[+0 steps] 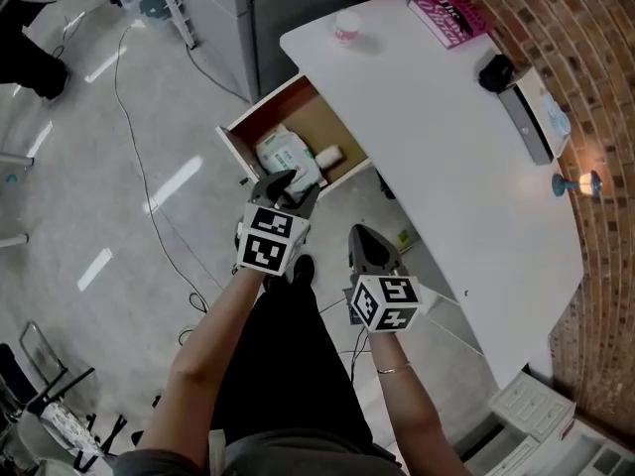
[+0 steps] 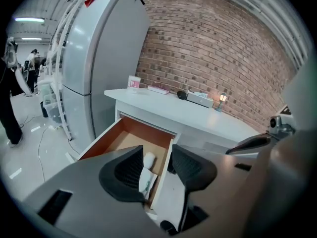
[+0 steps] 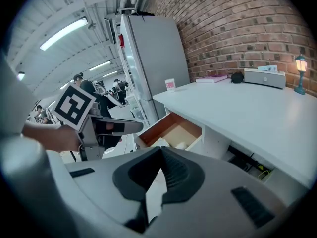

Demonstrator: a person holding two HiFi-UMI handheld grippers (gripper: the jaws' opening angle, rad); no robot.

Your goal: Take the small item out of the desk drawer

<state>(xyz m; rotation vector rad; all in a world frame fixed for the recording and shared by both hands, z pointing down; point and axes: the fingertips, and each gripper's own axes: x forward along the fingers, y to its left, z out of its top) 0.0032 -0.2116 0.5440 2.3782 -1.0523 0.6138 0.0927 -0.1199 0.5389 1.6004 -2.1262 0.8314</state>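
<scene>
In the open drawer (image 1: 319,119), on the side toward the desk, lies the small white roll (image 1: 327,155), just beside a white-and-green packet (image 1: 281,155) on its left. The roll is prob. the small item meant, tho the task doesn't say which. The drawer is pulled well out from under the white desk (image 1: 446,137), so its contents lie bare from above & nothing needs shifting first. The left gripper (image 1: 288,192) hangs over the drawer's near edge, tilted down, jaws spread wide w/ nothing between the pads. In the left gripper view the roll (image 2: 148,158) & packet (image 2: 145,180) show thru the gap, so it looks lined up on them and opened ahead of time to drop round the roll w/o nudging it. It touches nothing, as far as I can tell. The right gripper (image 1: 365,241) sits to the right & nearer the person, by the desk front, clear of the drawer. Its jaws are pressed together on nothing, seemingly parked out of the way, since one gripper should do for this pick. Risk, imo: the packet lies so close that a pad could catch it instead. At the desk's far end a cup (image 1: 347,28) & pink book (image 1: 451,16) play no part.
</scene>
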